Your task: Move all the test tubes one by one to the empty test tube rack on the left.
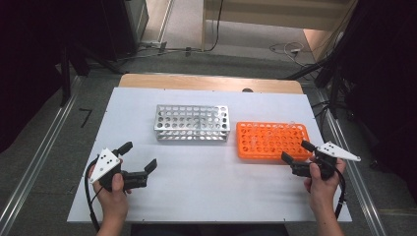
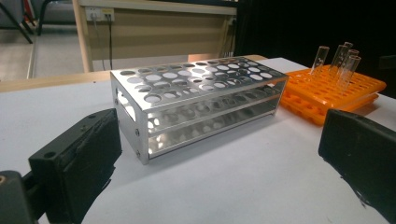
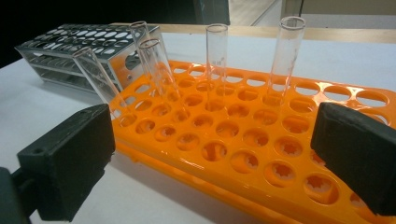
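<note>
Start of a tube transfer, by the look. Right gripper [image 1: 296,151] gapes wide, empty, just near of the orange rack [image 1: 273,140] holding glass tubes [image 3: 216,60]. Left gripper [image 1: 139,156] wide, empty, near the metal rack [image 1: 192,122] mid-desk [image 1: 206,191]. Next: close on one tube.

White table [image 1: 196,187] with two racks

A metal tube rack [image 1: 192,123] sits at frame centre; an orange tube rack [image 1: 272,140] sits right of it.
</note>
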The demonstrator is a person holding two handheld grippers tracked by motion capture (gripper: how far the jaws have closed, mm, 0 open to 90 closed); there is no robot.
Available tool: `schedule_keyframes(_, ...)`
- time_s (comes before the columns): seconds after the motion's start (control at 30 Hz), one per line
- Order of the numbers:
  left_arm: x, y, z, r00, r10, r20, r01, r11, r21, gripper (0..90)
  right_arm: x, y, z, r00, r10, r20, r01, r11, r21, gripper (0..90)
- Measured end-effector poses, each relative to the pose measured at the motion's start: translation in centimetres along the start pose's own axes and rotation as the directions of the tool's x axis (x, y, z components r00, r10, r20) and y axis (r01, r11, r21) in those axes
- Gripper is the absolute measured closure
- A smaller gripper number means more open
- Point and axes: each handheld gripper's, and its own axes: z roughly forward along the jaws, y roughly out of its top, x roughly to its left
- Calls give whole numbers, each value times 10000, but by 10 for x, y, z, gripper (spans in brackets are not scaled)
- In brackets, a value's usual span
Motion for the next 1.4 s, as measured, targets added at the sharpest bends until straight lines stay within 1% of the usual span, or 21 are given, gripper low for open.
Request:
schedule_keyframes(0.2, 1, 2, -3, 9995, -294, -62, 294, 9995, -133, 0, -2, 6, 3, 9993, 167, 323, -175, 9996, 237, 6)
schedule_keyframes(0.23, 2, 3, -3, 9991, -422, -2, 422, 9990, -143, 0, -6, 10, 3, 9985, 370, 402, -374, 9993, 98, 36)
schedule_keyframes(0.3, 3, 4, -3, 9973, -728, 117, 730, 9971, -205, 0, -9, 15, 5, 9975, 482, 519, -489, 9987, 131, 44)
schedule_keyframes(0.37, 2, 6, -3, 9969, -773, 136, 776, 9967, -218, 0, -11, 18, 6, 9970, 489, 606, -499, 9986, 166, 55)
schedule_keyframes(0.4, 1, 7, -3, 9974, -705, 119, 707, 9973, -177, 0, -14, 23, 10, 9955, 437, 847, -466, 9984, 328, 92)
schedule_keyframes(0.5, -1, 9, -2, 9983, -570, 99, 572, 9982, -162, 0, -17, 27, 15, 9952, 481, 852, -518, 9978, 417, 140)
schedule_keyframes(0.53, -2, 10, -1, 9987, -505, 109, 506, 9987, -108, 0, -19, 30, 21, 9960, 481, 753, -521, 9973, 522, 198)
schedule_keyframes(0.6, -2, 10, -1, 9988, -485, 119, 486, 9988, -57, 0, -22, 32, 29, 9940, 528, 960, -599, 9956, 725, 247)
schedule_keyframes(0.63, -2, 10, 0, 9980, -602, 173, 602, 9982, -21, 0, -22, 32, 29, 9940, 528, 960, -599, 9956, 725, 247)
schedule_keyframes(0.67, -2, 11, 0, 9968, -763, 256, 763, 9971, 15, 0, -26, 33, 35, 9915, 617, 1149, -715, 9939, 838, 315)
schedule_keyframes(0.7, -3, 11, 0, 9964, -789, 311, 789, 9969, -3, 0, -27, 33, 38, 9876, 712, 1401, -850, 9918, 951, 357)
schedule_keyframes(0.73, -5, 13, -1, 9975, -625, 332, 626, 9980, -9, 0, -29, 33, 41, 9844, 857, 1539, -1021, 9895, 1022, 393)
schedule_keyframes(0.8, -8, 15, 0, 9976, -572, 397, 574, 9983, -32, 0, -33, 34, 45, 9793, 1109, 1696, -1295, 9862, 1031, 474)
schedule_keyframes(0.9, -10, 15, 1, 9978, -475, 465, 474, 9989, 36, 0, -37, 37, 53, 9724, 1606, 1692, -1842, 9736, 1345, 538)
schedule_keyframes(0.93, -10, 14, 2, 9981, -393, 476, 388, 9992, 103, 0, -38, 38, 56, 9728, 1638, 1638, -1875, 9720, 1419, 556)
schedule_keyframes(1.03, -12, 14, 4, 9981, -385, 471, 376, 9991, 212, 0, -35, 38, 63, 9732, 1386, 1837, -1687, 9726, 1601, 605)
schedule_keyframes(1.13, -14, 13, 5, 9982, -294, 524, 282, 9993, 238, 0, -33, 36, 70, 9712, 1160, 2082, -1559, 9700, 1866, 650)
schedule_keyframes(1.17, -14, 13, 5, 9982, -294, 524, 282, 9993, 238, 0, -32, 35, 71, 9696, 1133, 2167, -1545, 9707, 1841, 665)
schedule_keyframes(1.23, -15, 13, 6, 9983, -231, 541, 215, 9993, 308, 0, -31, 35, 72, 9709, 1098, 2129, -1501, 9715, 1833, 696)
schedule_keyframes(1.33, -16, 12, 7, 9982, -197, 571, 177, 9992, 351, 0, -27, 34, 73, 9702, 600, 2346, -1061, 9762, 1890, 729)
schedule_keyframes(1.4, -17, 12, 7, 9981, -165, 593, 142, 9992, 383, 0, -26, 33, 73, 9691, 527, 2410, -990, 9778, 1844, 735)
